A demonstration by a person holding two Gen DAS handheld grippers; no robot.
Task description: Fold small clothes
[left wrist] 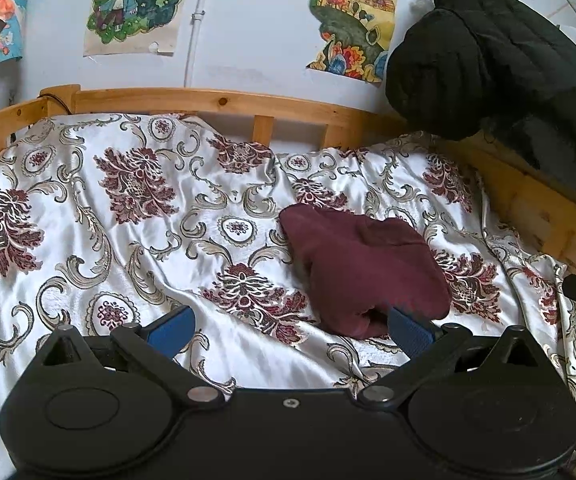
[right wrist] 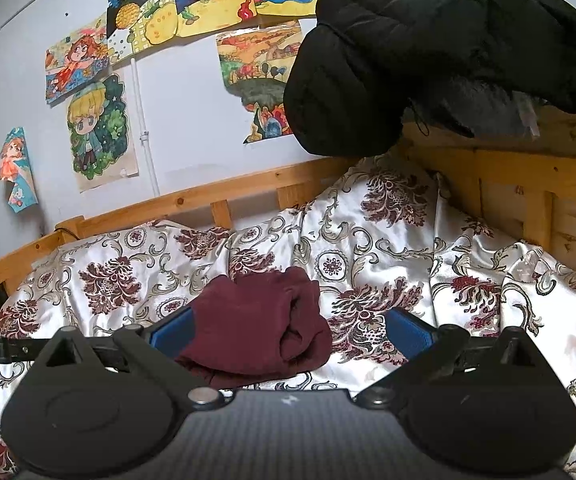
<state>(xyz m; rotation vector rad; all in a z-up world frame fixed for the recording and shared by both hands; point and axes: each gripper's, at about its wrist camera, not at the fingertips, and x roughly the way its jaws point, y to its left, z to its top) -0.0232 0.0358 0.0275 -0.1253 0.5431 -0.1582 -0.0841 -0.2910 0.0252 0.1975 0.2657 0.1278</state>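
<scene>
**Maroon garment bunched on the satin cover**

We see a maroon garment (left wrist: 362, 270) lying in a soft, rounded heap on a glossy white satin cover (left wrist: 136, 216) woven with dark red flowers and grey scrolls. The cloth looks like a matte knit, thick, with rolled folds along its near edge. The cover is creased into long ridges and fills a bed with a pale wooden rail (left wrist: 208, 100).

Our left gripper (left wrist: 288, 330) has its jaws spread wide and holds nothing; its right blue ribbed pad (left wrist: 408, 330) sits at the garment's near edge, though we cannot tell if it touches. Our right gripper (right wrist: 288, 332) is likewise wide open and empty, with the garment (right wrist: 256, 328) lying between its pads, nearer the left one (right wrist: 172, 332).

A black quilted coat (right wrist: 428, 40) is draped over the bed's wooden end. Coloured paper drawings (right wrist: 96, 132), curled at the corners, hang on the white wall.
</scene>
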